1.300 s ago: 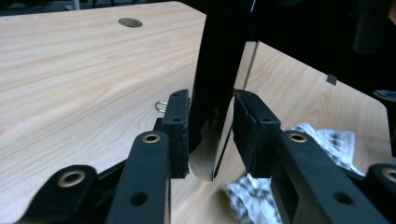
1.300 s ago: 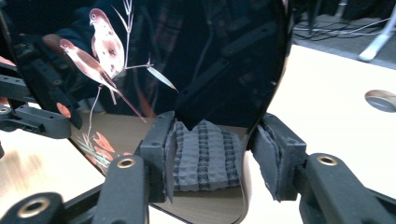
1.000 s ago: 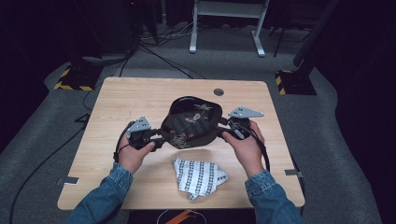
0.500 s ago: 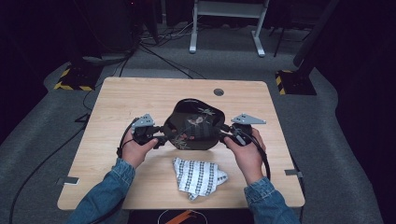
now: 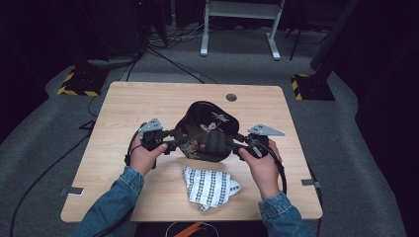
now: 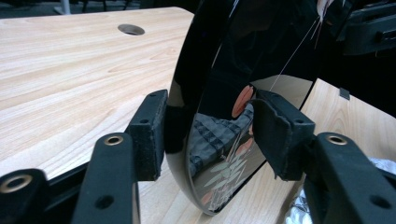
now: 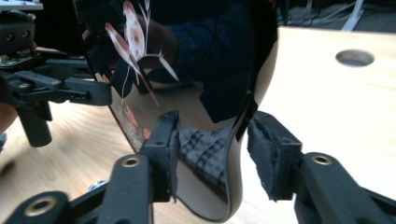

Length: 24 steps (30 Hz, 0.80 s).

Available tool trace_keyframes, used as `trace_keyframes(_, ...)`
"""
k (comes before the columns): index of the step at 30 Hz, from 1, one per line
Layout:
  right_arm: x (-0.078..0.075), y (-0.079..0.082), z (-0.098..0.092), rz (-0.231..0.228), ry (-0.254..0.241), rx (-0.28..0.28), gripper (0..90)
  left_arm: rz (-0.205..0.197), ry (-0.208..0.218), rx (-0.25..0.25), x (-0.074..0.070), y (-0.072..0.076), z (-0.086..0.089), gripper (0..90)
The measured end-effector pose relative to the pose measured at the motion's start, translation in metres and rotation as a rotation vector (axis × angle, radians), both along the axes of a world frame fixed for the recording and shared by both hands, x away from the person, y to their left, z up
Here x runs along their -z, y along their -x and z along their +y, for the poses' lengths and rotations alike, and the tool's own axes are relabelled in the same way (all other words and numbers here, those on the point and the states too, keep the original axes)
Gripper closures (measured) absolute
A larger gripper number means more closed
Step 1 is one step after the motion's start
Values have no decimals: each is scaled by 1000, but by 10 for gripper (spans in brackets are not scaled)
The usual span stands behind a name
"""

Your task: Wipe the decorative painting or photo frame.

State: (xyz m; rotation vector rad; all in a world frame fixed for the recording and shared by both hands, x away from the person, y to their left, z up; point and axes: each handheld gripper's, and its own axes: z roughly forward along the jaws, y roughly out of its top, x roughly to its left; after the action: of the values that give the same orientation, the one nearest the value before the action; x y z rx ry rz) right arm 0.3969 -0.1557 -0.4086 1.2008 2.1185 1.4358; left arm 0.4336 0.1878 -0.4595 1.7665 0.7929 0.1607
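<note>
A glossy black plate (image 5: 207, 131) painted with flowers and leaves stands tilted on the table (image 5: 148, 103), its lower edge on the wood. My left gripper (image 5: 179, 143) is at the plate's left rim and my right gripper (image 5: 232, 143) at its right rim. Both pairs of jaws have just been opening, with the rim still between them. In the left gripper view the plate (image 6: 224, 70) sits inside the left gripper (image 6: 212, 126), one pad against its back and the other off its face. In the right gripper view the right gripper (image 7: 217, 144) straddles the rim (image 7: 240, 140) with gaps on both sides.
A crumpled white cloth with a dark check (image 5: 210, 187) lies near the front edge, between the forearms. A round cable hole (image 5: 231, 97) is in the table behind the plate. The floor around has cables and a white stand (image 5: 239, 29).
The plate's tilt has shifted slightly between the two grippers. Both hands have stayed about where they were.
</note>
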Motion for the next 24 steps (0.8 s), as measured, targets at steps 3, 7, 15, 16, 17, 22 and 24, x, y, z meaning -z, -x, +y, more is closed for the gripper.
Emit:
trace_keyframes(3,-1,0,-2,-18,8,5,509,-16,-12,-17,-1,3,2,418)
trace_keyframes(7,-3,1,-3,-36,8,2,470,-26,-46,-16,-4,13,5,408)
trace_keyframes(15,-4,-3,-3,-51,43,-38,384,-17,-113,-79,-17,43,16,391)
trace_keyframes(16,-4,-3,-3,-50,52,-39,384,-24,-130,-95,-20,47,18,390)
trace_keyframes(17,-5,-3,-3,-47,63,-42,383,-25,-133,-107,-21,50,19,389)
trace_keyframes(22,-10,-6,-4,-49,55,-50,381,-21,-171,-113,-31,70,20,389)
trace_keyframes(24,-10,-7,-4,-47,55,-52,383,-22,-178,-103,-33,77,17,390)
